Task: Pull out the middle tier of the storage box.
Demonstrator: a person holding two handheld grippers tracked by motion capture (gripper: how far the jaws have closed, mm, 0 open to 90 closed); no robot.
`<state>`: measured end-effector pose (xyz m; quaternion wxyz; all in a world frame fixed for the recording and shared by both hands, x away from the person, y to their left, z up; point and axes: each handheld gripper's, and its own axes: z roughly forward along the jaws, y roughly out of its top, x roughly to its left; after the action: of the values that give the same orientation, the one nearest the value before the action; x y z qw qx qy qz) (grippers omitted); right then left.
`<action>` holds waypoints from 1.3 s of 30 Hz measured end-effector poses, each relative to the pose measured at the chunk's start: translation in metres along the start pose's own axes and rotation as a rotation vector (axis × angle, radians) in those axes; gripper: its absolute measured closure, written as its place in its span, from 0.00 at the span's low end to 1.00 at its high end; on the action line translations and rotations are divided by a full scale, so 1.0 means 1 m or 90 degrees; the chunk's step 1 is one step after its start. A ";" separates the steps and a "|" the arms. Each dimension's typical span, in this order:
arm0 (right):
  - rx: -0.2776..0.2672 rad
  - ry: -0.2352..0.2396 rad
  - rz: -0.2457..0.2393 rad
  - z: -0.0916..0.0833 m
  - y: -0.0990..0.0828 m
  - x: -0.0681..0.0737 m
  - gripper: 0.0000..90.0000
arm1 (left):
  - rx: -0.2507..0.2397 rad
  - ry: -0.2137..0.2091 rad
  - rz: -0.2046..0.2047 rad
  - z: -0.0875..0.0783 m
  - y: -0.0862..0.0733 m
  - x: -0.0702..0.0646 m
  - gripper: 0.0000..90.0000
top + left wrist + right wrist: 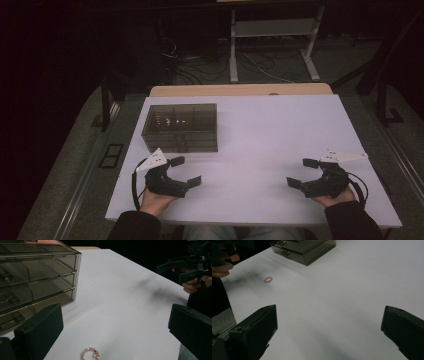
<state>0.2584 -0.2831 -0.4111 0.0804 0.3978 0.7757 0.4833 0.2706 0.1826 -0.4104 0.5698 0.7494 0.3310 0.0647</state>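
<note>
Bracelet (90, 353) flat on table (260, 140), just ahead of left gripper (187, 172), at 6 o'clock from drawer box (181, 127); start step judged, nothing held, both left and right gripper (301, 172) wide open. Next: lower left gripper over bracelet, close gently. Open room at 3 o'clock; near edge close at 6 o'clock.

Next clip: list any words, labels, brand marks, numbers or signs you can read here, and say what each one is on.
None: no readable text in any view.
Drawer box: smoky plastic with metal pulls, no label or brand mark visible.
Bead bracelet: pink and gold beads, no lettering.
White table: plain, nothing printed.
Left tool and right tool: black jaws and grey plates carry no legible marking.
</note>
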 end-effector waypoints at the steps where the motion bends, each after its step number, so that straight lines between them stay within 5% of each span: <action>1: 0.000 0.000 0.000 0.000 0.000 0.000 0.00 | 0.000 0.000 0.000 0.000 0.000 0.000 0.00; 39: 0.014 -0.004 -0.012 0.001 -0.001 0.001 0.00 | 0.019 0.003 -0.005 -0.007 0.008 -0.005 0.00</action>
<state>0.2577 -0.2814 -0.4121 0.0831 0.3931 0.7842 0.4729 0.2672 0.1843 -0.3997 0.5580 0.7564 0.3360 0.0594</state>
